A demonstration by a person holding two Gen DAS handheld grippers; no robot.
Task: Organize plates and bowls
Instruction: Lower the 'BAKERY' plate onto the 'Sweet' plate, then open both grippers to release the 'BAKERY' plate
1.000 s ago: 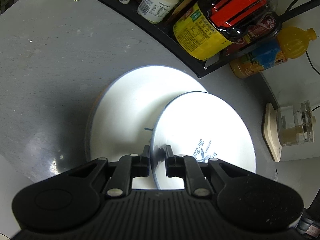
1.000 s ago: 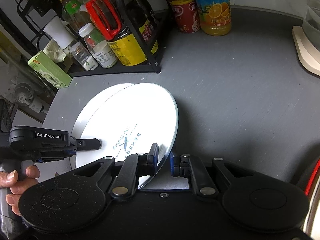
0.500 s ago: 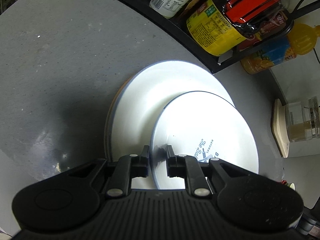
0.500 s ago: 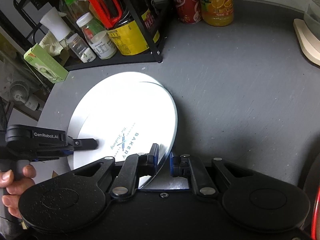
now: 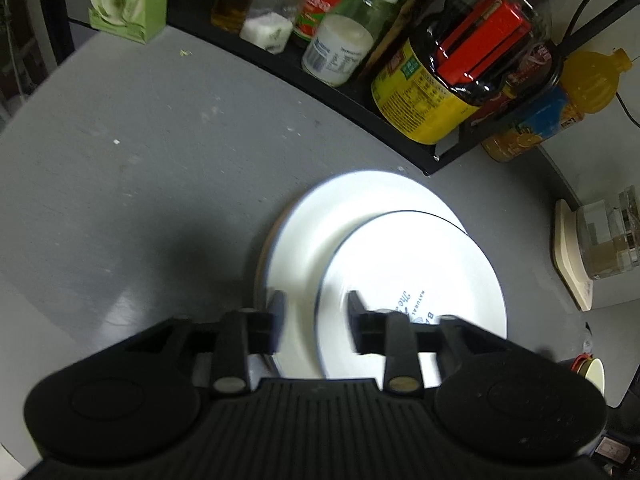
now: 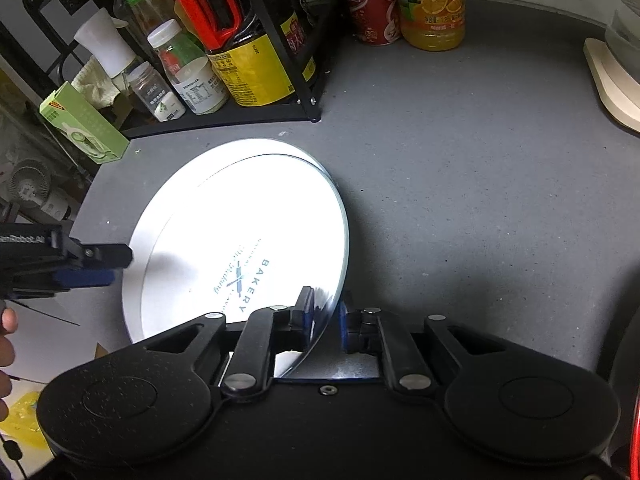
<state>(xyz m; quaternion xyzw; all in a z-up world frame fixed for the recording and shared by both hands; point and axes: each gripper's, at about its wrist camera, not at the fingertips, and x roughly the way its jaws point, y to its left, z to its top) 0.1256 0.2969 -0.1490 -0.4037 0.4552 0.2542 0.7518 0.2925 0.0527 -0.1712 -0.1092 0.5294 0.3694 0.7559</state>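
A white bakery plate with blue lettering lies tilted over a larger white plate on the grey countertop. My left gripper is open, its fingers spread on either side of the bakery plate's near rim. My right gripper is shut on the bakery plate at its near right rim. The left gripper also shows in the right wrist view at the plate's left edge.
A black rack with bottles and jars stands behind the plates. A green carton is at the far left, an orange juice bottle and red can at the back, a scale with a glass container to the right.
My left gripper has opened and let go of the bakery plate's rim. The right gripper still holds the plate, which has settled lower over the larger plate.
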